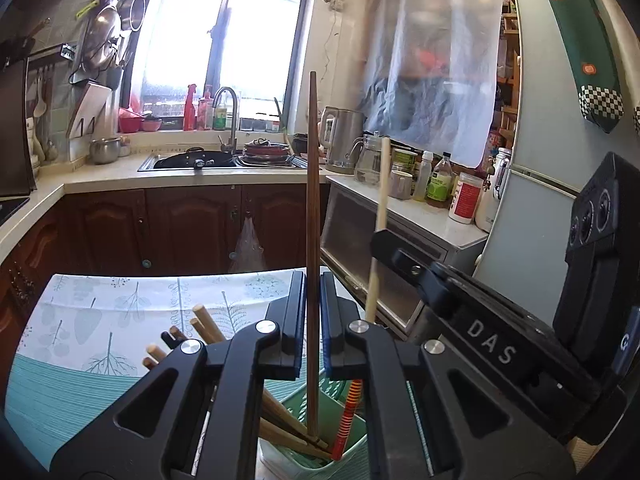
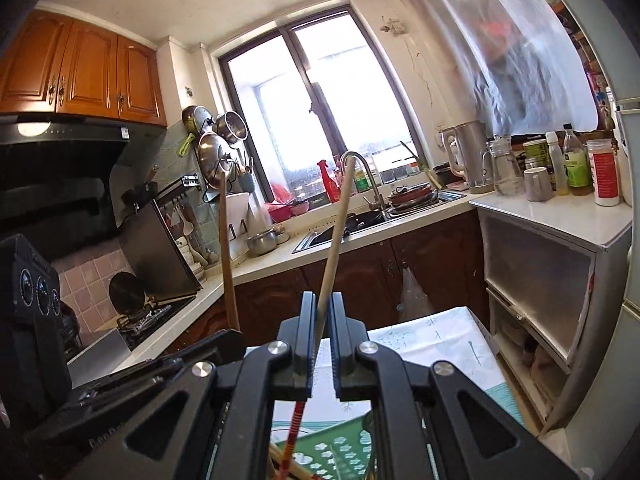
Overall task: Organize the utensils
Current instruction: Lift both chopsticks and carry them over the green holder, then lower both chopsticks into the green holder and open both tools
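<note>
My left gripper (image 1: 312,280) is shut on a dark brown chopstick (image 1: 313,208) that stands upright, its lower end down in a green utensil basket (image 1: 340,454). The basket holds several wooden chopsticks (image 1: 280,426) and a red striped chopstick (image 1: 347,416). My right gripper (image 2: 323,304) is shut on a pale chopstick (image 2: 338,224) that leans up to the right; it also shows in the left wrist view (image 1: 380,216). The dark chopstick also shows in the right wrist view (image 2: 226,252). The basket (image 2: 340,452) lies below both grippers.
The basket stands on a table with a leaf-print cloth (image 1: 100,320). More chopsticks (image 1: 188,336) lie on the cloth to the left. A counter with a sink (image 1: 192,160), a kettle (image 1: 340,140), jars on a side cabinet (image 1: 432,184) and a fridge (image 1: 532,200) lie beyond.
</note>
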Demonstrator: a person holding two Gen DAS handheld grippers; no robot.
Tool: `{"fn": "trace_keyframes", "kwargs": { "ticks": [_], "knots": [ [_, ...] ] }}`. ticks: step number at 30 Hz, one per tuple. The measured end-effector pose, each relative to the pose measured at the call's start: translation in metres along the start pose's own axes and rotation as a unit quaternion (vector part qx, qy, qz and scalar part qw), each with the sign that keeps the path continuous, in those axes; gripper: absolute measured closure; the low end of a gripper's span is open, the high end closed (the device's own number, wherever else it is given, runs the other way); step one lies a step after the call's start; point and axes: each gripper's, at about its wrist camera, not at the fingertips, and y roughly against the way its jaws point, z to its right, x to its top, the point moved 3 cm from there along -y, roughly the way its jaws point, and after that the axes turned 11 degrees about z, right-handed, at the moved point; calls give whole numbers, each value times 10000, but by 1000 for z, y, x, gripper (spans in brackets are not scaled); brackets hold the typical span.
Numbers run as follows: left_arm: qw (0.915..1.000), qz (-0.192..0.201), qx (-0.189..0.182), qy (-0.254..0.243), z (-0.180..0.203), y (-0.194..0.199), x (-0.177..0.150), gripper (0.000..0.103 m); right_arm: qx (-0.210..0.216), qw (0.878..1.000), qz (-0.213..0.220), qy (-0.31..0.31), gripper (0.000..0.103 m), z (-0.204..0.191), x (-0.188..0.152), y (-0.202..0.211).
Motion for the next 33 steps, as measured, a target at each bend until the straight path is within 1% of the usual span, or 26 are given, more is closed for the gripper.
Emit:
{"fn": "trace_keyframes", "kwargs": {
  "ticks": [4,6,11,15,19,22,24,28,29,31,33],
  "knots": [
    [10000,3,-71,23,2,-8,-6,98,57,9999,-53,-118,97,1,-4,-12],
    [9999,6,-104,18,2,-10,-8,98,69,10000,-26,-15,97,-4,-5,-13],
    [9996,3,-178,203,-5,-6,-7,98,178,9998,47,111,97,-9,-3,-9],
    [9994,40,-207,279,-11,-4,-4,98,209,9997,101,36,98,-11,-1,-7],
    [9996,54,-234,148,-13,-1,-10,98,197,9997,146,23,98,-11,-1,-5],
    [9995,48,-321,-9,-11,1,-20,98,224,9997,127,-15,98,-8,-3,-6],
    [9991,-31,-411,-94,-8,-2,-27,98,239,9997,107,6,98,-7,-4,-6],
    [9979,-133,-576,-264,-4,1,-39,98,417,9987,-110,253,98,-11,-11,-7],
    [9975,-196,-615,-278,-4,2,-41,96,458,9983,-166,310,98,-12,-13,-7],
    [9970,-300,-638,-320,-3,6,-45,90,561,9969,-342,438,98,-14,-18,-7],
    [9967,-423,-587,-375,-5,12,-49,69,641,9952,-505,541,98,-16,-22,-5]
  ]
}}
